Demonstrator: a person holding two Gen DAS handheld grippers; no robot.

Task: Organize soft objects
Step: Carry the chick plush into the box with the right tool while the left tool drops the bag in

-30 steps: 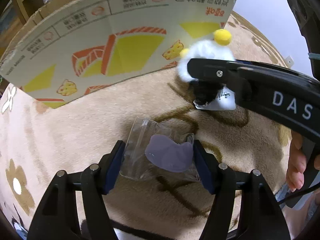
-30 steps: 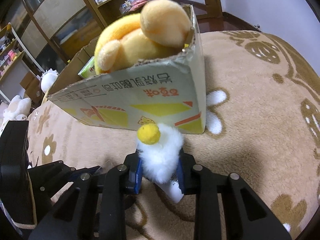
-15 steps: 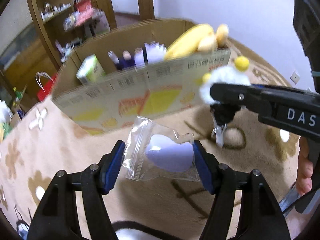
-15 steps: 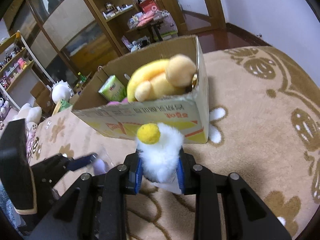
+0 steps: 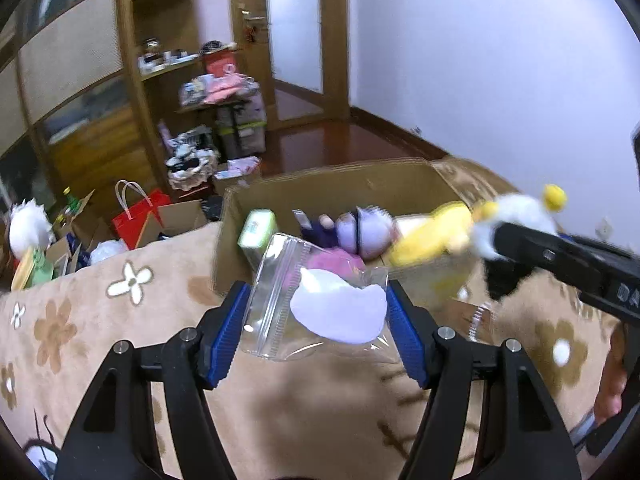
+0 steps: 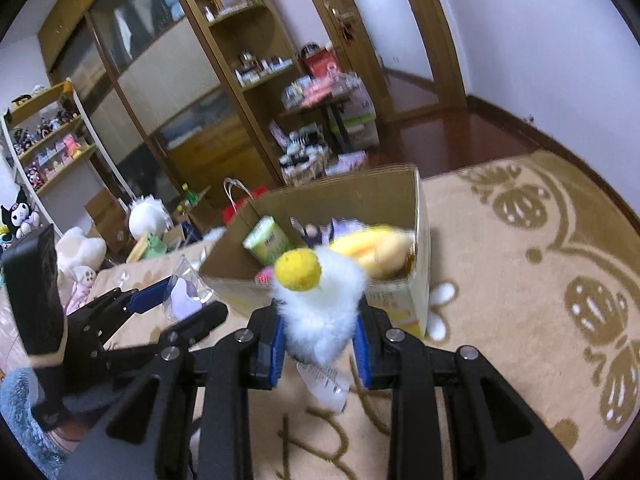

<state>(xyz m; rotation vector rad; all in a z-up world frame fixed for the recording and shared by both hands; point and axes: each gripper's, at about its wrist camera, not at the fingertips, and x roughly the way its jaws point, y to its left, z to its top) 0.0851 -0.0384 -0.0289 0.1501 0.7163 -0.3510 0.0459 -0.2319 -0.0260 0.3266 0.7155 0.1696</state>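
Observation:
My left gripper (image 5: 318, 324) is shut on a clear zip bag (image 5: 316, 304) with a pale lilac soft piece inside, held in the air just short of the cardboard box (image 5: 336, 184). My right gripper (image 6: 320, 336) is shut on a fluffy white toy (image 6: 322, 308) with a yellow pompom and a dangling tag. In the left wrist view that toy (image 5: 516, 212) hangs by the box's right end. The box (image 6: 420, 216) holds a yellow plush (image 6: 372, 248), a purple plush (image 5: 364, 228), a pink item and a green carton (image 6: 270, 242).
A beige patterned blanket (image 6: 540, 280) lies under the box. Beyond its far edge the floor is cluttered with a red bag (image 5: 136, 220), small cartons and white plush toys (image 6: 148, 216). Wooden shelves (image 6: 224, 80) and a doorway stand behind. A hand (image 5: 612, 384) shows at the right.
Both grippers have risen with their loads and tilted up. The box, seen from its printed side before, now shows its open top and contents.

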